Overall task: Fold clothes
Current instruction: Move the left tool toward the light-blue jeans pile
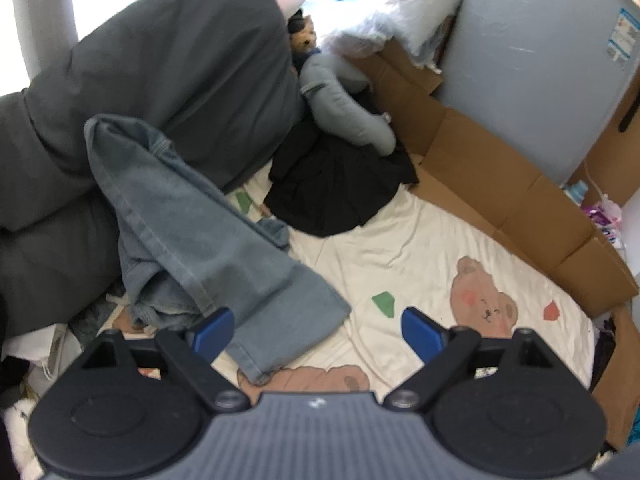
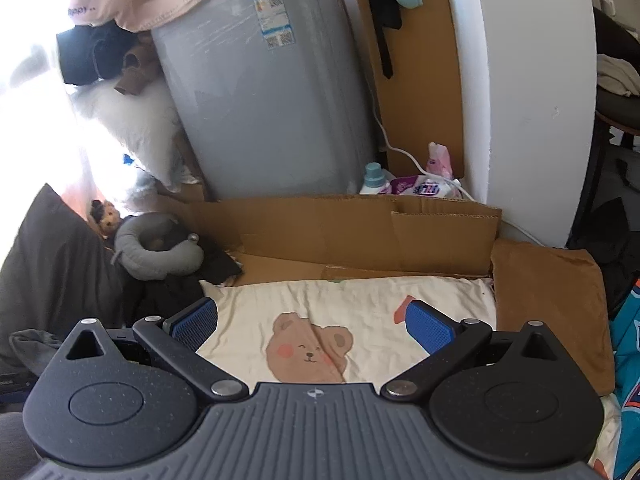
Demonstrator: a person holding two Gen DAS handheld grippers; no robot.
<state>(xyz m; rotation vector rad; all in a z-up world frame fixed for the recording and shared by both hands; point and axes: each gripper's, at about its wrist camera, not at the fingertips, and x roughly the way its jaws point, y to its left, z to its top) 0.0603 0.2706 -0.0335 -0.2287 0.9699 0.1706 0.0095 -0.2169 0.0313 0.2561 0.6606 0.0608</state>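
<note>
Across the lower middle of both wrist views spreads a cream bear-print sheet (image 1: pixel 420 240), the largest bare stretch lying at centre and right of the left wrist view. Dark grey pillows (image 1: pixel 160 60) wall off its upper left, and a folded cardboard barrier (image 1: pixel 500 184) runs along its right edge from upper centre down to the lower right, with a grey appliance (image 1: pixel 540 60) standing behind it. Blue-grey jeans (image 1: pixel 208 232) drape from the pillows at left down onto the sheet, one leg hem reaching the bottom centre just beside the left gripper (image 1: pixel 318 330), whose blue pads stand wide apart with nothing between them. A black garment (image 1: pixel 340 184) lies crumpled at upper centre, touching a grey neck pillow (image 1: pixel 344 108) behind it. The right gripper (image 2: pixel 312 326) hangs over bare sheet with its pads likewise spread and empty; a brown cushion (image 2: pixel 552 300) borders the sheet at right.
</note>
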